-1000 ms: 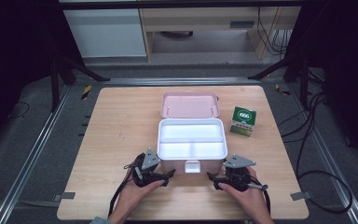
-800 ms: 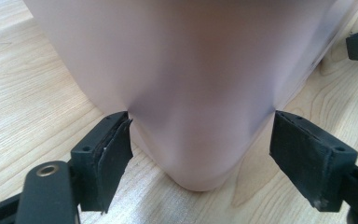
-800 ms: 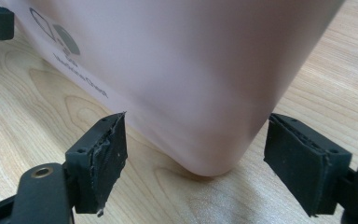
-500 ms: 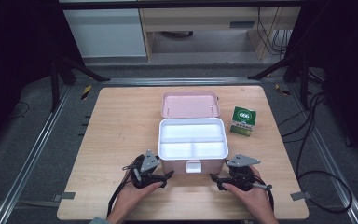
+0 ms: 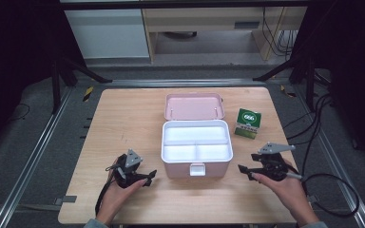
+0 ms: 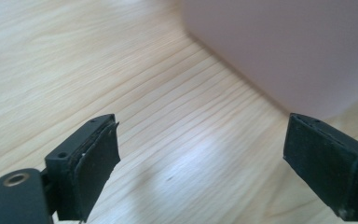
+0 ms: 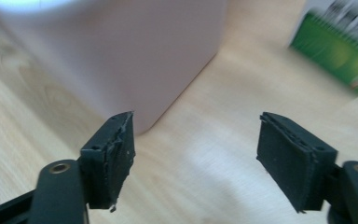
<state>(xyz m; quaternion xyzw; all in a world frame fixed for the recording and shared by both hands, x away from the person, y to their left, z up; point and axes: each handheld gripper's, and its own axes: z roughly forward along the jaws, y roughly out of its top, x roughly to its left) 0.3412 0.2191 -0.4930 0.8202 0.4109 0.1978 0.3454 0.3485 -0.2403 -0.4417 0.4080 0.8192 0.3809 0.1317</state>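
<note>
Nearest, the left gripper (image 5: 148, 177) and right gripper (image 5: 244, 171) flank the open pink box (image 5: 196, 147) mid-table, jaws wide, just shifting, holding nothing. Beyond lies the green packet (image 5: 248, 122); the right should approach level, squarely.

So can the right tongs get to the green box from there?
Probably yes. The right tongs stand open and hold nothing, and the green box stands beyond them on bare table, beside the pink case, with nothing between.
</note>
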